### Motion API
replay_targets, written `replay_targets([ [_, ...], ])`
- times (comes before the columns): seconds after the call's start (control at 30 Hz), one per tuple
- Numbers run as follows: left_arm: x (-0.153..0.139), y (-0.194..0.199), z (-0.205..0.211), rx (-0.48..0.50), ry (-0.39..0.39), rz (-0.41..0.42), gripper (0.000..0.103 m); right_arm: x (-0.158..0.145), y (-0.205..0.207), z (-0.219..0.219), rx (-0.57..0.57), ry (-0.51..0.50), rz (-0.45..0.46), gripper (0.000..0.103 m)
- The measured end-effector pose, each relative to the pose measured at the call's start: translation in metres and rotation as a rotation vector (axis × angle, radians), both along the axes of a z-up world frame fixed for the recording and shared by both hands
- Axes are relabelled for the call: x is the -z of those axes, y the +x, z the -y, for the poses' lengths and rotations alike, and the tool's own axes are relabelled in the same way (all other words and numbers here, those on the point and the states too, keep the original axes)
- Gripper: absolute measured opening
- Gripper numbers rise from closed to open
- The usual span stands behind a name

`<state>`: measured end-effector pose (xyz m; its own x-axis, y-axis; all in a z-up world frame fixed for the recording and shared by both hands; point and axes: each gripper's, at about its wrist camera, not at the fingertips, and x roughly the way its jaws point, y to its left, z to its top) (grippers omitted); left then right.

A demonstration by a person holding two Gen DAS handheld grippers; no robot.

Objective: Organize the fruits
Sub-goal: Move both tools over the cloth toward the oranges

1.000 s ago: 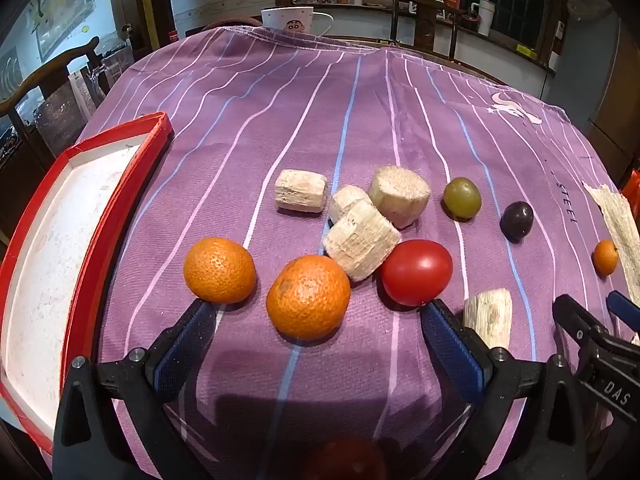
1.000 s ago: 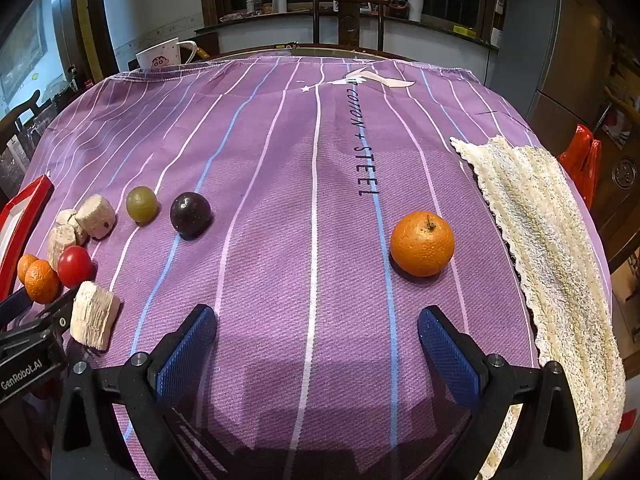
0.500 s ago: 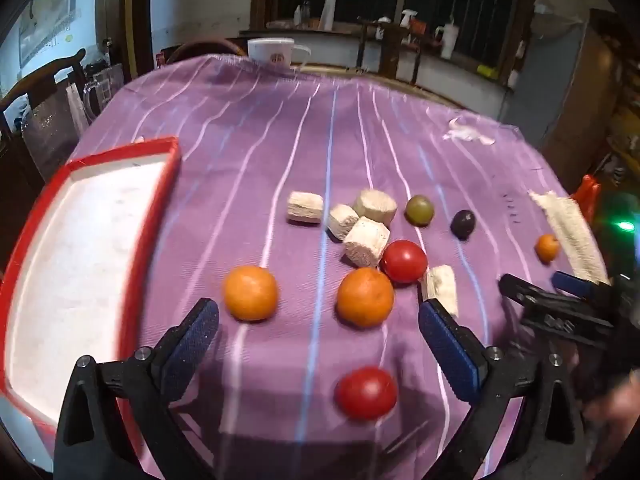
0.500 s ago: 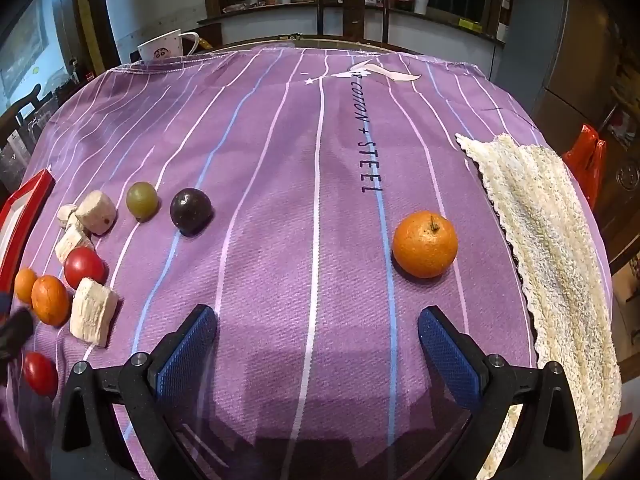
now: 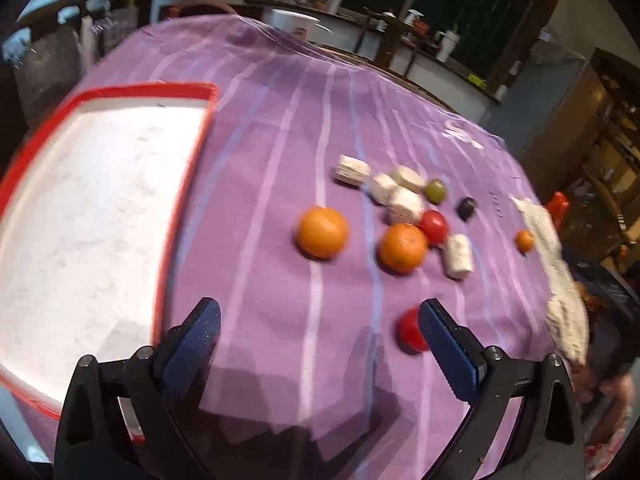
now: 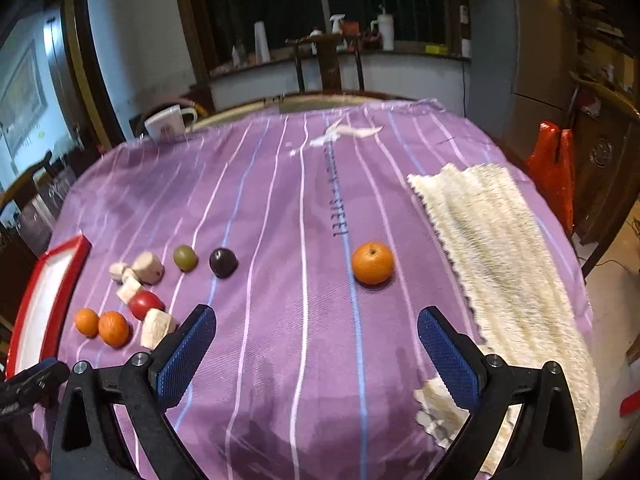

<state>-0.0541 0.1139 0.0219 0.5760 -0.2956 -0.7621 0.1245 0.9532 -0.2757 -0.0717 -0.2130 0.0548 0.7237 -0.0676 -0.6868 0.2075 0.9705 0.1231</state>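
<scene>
Round orange mandarins (image 5: 322,232) and red tomatoes (image 5: 434,226) lie mid-frame on the striped purple tablecloth (image 5: 280,168) — both the left gripper (image 5: 318,330) and right gripper (image 6: 316,334) released, holding nothing.

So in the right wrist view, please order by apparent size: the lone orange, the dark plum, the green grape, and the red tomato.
1. Lone orange, clearly the largest.
2. Red tomato and dark plum look about alike; the tomato is partly hidden and nearer the camera, so I do not rank them.
3. Green grape, slightly the smallest.
</scene>
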Motion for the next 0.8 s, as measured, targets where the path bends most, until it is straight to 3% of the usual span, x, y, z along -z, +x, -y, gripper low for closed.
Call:
replay_targets([
  [0.07, -0.002, 0.000, -0.004, -0.010, 0.032, 0.010, 0.095, -0.010, -0.013, 0.006, 0.024, -0.019, 0.046, 0.103],
  [0.27, -0.022, -0.019, 0.014, 0.036, 0.134, 0.133, 0.095, -0.033, -0.043, 0.025, 0.088, -0.134, 0.175, 0.103],
  [0.37, -0.023, -0.024, 0.026, 0.054, 0.178, 0.140, 0.093, -0.031, -0.042, 0.030, 0.076, -0.133, 0.145, 0.103],
  [0.47, -0.024, -0.027, 0.034, 0.093, 0.164, 0.125, 0.079, -0.024, -0.038, 0.033, 0.067, -0.113, 0.099, 0.103],
  [0.53, -0.028, -0.030, 0.039, 0.102, 0.173, 0.135, 0.077, -0.018, -0.034, 0.030, 0.046, -0.096, 0.077, 0.103],
  [0.8, -0.040, -0.039, 0.042, 0.091, 0.149, 0.172, 0.077, -0.007, -0.016, 0.009, -0.036, -0.036, 0.057, 0.103],
])
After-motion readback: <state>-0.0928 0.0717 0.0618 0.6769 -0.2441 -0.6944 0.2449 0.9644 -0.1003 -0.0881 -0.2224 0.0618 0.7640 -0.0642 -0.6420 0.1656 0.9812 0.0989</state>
